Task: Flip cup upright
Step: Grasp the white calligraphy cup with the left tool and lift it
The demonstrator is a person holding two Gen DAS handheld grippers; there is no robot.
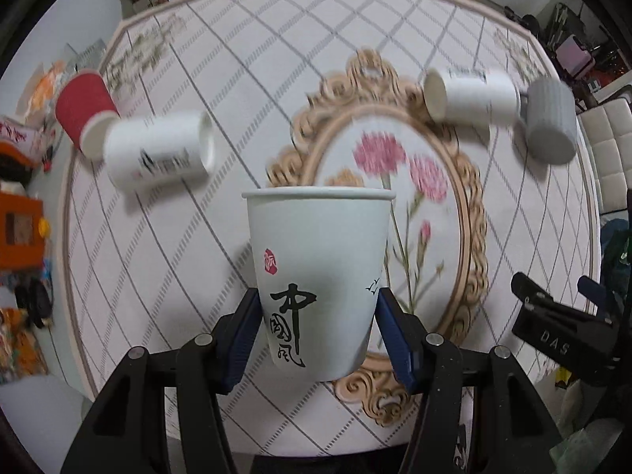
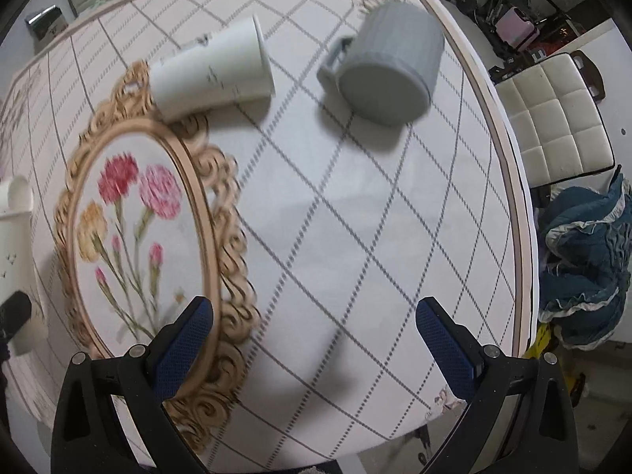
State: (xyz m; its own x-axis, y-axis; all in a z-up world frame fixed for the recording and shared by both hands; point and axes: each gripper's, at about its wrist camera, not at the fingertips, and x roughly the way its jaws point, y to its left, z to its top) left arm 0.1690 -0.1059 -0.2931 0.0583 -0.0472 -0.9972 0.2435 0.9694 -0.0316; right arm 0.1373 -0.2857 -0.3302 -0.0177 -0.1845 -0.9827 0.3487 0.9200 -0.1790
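My left gripper [image 1: 319,316] is shut on a white paper cup [image 1: 316,260] with black calligraphy, held upright, rim up, above the table; its edge shows at the left of the right wrist view [image 2: 12,237]. A second white paper cup [image 1: 158,154] lies on its side at the left, against a red paper cup [image 1: 81,108]. A third white cup [image 1: 474,96] [image 2: 213,71] lies on its side at the right. A grey mug [image 1: 551,120] [image 2: 389,63] lies tipped beside it. My right gripper [image 2: 314,331] is open and empty over the tablecloth; it also shows in the left wrist view [image 1: 561,316].
The round table [image 1: 355,19] [image 2: 355,237] has a checked cloth with a floral medallion [image 1: 395,181] [image 2: 138,213] in the middle. A white padded chair [image 2: 553,118] stands at the right, blue fabric [image 2: 584,256] below it. Boxes and clutter [image 1: 23,197] sit left of the table.
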